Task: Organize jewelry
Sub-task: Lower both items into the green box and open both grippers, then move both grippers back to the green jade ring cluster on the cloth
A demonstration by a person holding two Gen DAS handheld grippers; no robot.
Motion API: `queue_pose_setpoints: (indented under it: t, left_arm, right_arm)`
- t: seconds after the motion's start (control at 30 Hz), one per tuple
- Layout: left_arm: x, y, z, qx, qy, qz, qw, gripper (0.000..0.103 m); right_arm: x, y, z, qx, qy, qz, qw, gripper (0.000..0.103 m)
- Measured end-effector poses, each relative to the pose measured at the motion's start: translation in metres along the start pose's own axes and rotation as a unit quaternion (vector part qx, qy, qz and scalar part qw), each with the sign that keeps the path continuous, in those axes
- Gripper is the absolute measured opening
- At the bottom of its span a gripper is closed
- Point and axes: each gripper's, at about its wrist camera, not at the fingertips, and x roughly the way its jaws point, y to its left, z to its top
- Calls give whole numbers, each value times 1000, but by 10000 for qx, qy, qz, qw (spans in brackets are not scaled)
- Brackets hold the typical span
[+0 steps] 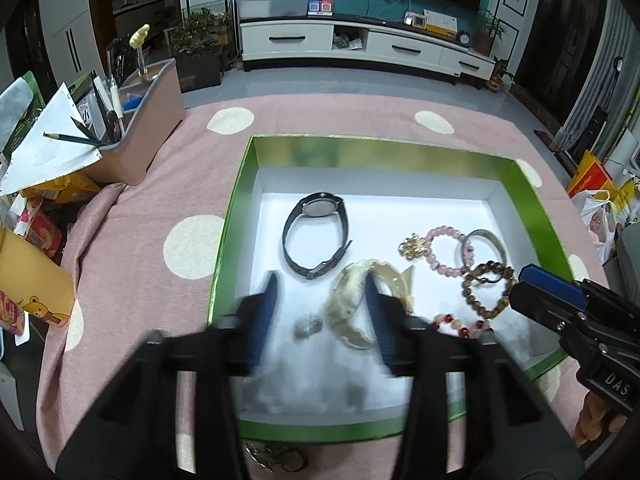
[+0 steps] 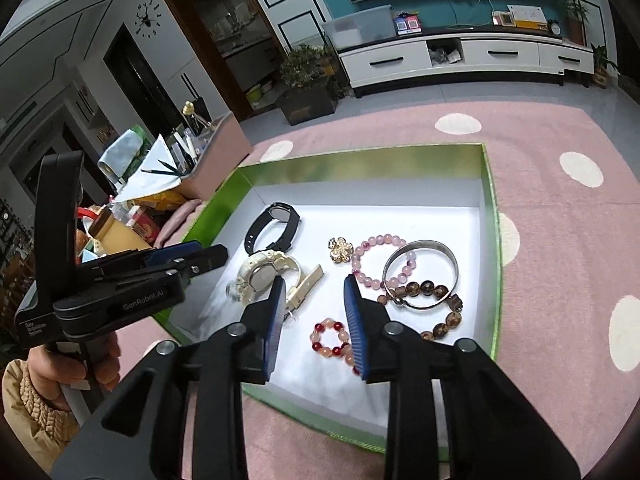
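Observation:
A green box (image 1: 240,184) (image 2: 490,184) with a white floor holds the jewelry: a black watch (image 1: 316,236) (image 2: 276,228), a cream watch (image 1: 352,300) (image 2: 264,274), a small silver piece (image 1: 308,326), a gold brooch (image 1: 414,247) (image 2: 341,250), a pink bead bracelet (image 1: 444,252) (image 2: 380,260), a silver bangle (image 1: 484,250) (image 2: 424,272), a brown bead bracelet (image 1: 486,292) (image 2: 440,312) and a red-and-peach bead bracelet (image 2: 332,340) (image 1: 460,324). My left gripper (image 1: 322,284) (image 2: 192,252) is open over the silver piece and cream watch. My right gripper (image 2: 316,286) is open and empty over the red-and-peach bracelet.
The box lies on a pink cloth with white dots (image 1: 160,200) (image 2: 560,240). A pink organiser with pencils (image 1: 140,136) and snack packs (image 1: 36,232) stand at the left. A silver item (image 1: 272,458) lies on the cloth by the box's near edge.

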Motion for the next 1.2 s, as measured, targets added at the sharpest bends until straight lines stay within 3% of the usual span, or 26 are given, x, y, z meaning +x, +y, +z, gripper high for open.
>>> queue_pose_setpoints:
  t: [0.1,0.2,0.27,0.43,0.57,0.73,0.93,1.2]
  left_arm:
    - [-9,-4,-1,31,-91,-14,10000,57]
    - [-22,-8,-6,52,-210,-41,9998,67]
    - [-29,-10,-11,50,-263,-71,9996,81]
    - [-47,-4,-32,-158,-272,-219,9993,95]
    - [-59,18,-57,-617,-163,-418,9971,99]
    - [-77,51,-88,-1104,-142,-363,9931,100]
    - [-97,73,-126,-1170,-208,85,9929,100]
    - [-86,84,-165,-1183,26,205,9928,100]
  right_arm:
    - [-14,1,-3,-13,-101,12,9999,35]
    - [-31,3,-9,-56,-242,-3,9997,45]
    - [-41,3,-14,-93,-319,-33,9994,49]
    - [-62,6,-30,-182,-371,-172,9990,57]
    - [-74,9,-46,-268,-292,-202,9990,65]
    - [-83,18,-66,-425,-143,-173,9988,72]
    - [-85,37,-85,-751,15,-134,9971,72]
    - [-68,71,-110,-1207,363,63,9920,72]
